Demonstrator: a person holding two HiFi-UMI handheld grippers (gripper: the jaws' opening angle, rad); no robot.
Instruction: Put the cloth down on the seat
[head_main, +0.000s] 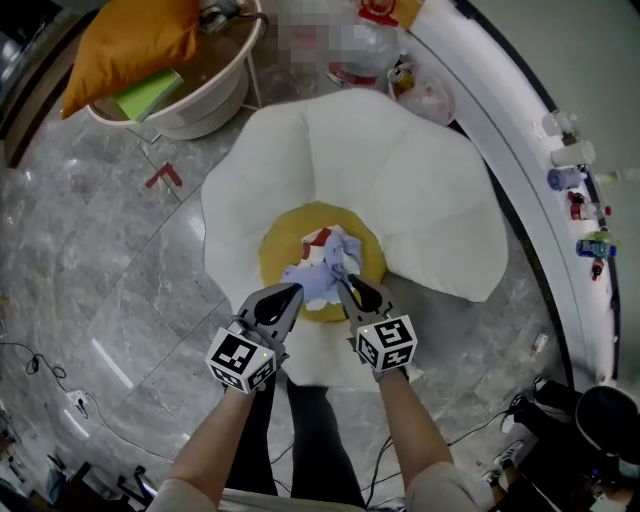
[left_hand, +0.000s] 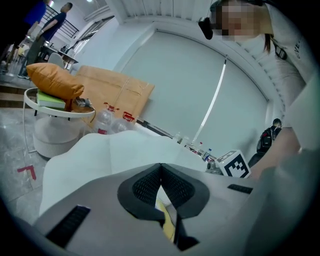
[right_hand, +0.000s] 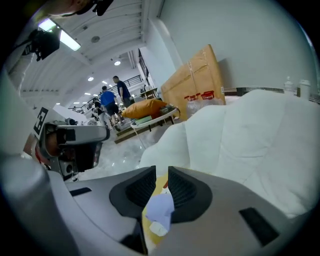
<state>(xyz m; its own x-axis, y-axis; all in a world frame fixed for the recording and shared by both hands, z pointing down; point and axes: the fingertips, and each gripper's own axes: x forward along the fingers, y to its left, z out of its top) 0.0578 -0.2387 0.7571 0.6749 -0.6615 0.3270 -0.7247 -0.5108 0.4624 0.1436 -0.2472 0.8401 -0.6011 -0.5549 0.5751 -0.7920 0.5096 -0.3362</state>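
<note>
A lavender and white cloth (head_main: 325, 265) lies bunched on the yellow centre (head_main: 280, 245) of a white petal-shaped seat (head_main: 400, 190). My left gripper (head_main: 293, 291) has its tip at the cloth's left edge. In its own view the left gripper (left_hand: 160, 167) has its jaw tips meeting, with only a pale sliver in the gap below them. On the cloth's right edge sits my right gripper (head_main: 347, 284). In the right gripper view the right gripper (right_hand: 161, 172) stands narrowly apart, with a fold of the cloth (right_hand: 160, 207) caught between its pads.
A round white side table (head_main: 215, 105) with an orange cushion (head_main: 130, 45) stands at the back left. Bottles (head_main: 365, 50) sit behind the seat. A curved white counter (head_main: 530, 130) runs along the right. Cables (head_main: 40, 370) lie on the marble floor. A cardboard box (right_hand: 195, 80) leans on the wall.
</note>
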